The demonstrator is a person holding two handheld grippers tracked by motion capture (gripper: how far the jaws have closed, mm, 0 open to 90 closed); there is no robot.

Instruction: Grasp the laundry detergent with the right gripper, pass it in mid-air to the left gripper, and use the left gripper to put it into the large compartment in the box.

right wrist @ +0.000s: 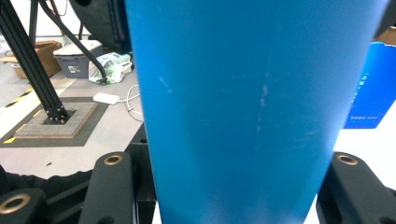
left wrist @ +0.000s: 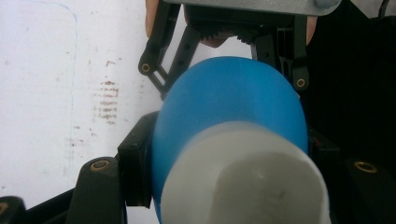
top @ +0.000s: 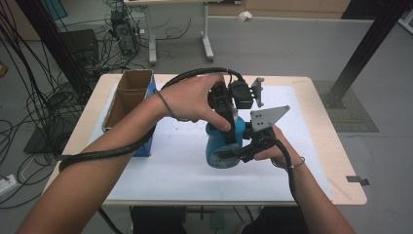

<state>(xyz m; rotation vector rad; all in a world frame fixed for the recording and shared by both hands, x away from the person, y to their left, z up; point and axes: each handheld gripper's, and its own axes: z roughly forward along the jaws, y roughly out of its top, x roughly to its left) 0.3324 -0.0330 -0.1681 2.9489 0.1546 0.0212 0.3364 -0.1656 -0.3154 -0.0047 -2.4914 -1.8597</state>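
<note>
Blue bottle (top: 225, 146) grasped by both tongs, left (top: 229, 127) and right (top: 234, 152); left gripper view reveals its white cap (left wrist: 243, 182).

Blue bottle (top: 221, 144) with white cap (left wrist: 247, 182); black grippers.

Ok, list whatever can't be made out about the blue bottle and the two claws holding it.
- Blue bottle: in the high view, the hands and claws cover most of it; no label legible.
- Its white cap: the left gripper view's bottom edge cuts it off, blurred; screwed on or loosened, cannot tell.
- Bottle's top and base: cut off by the right gripper view's edges.
- Right claw: pads hidden behind the bottle.
- Cardboard box: contents not visible.
</note>
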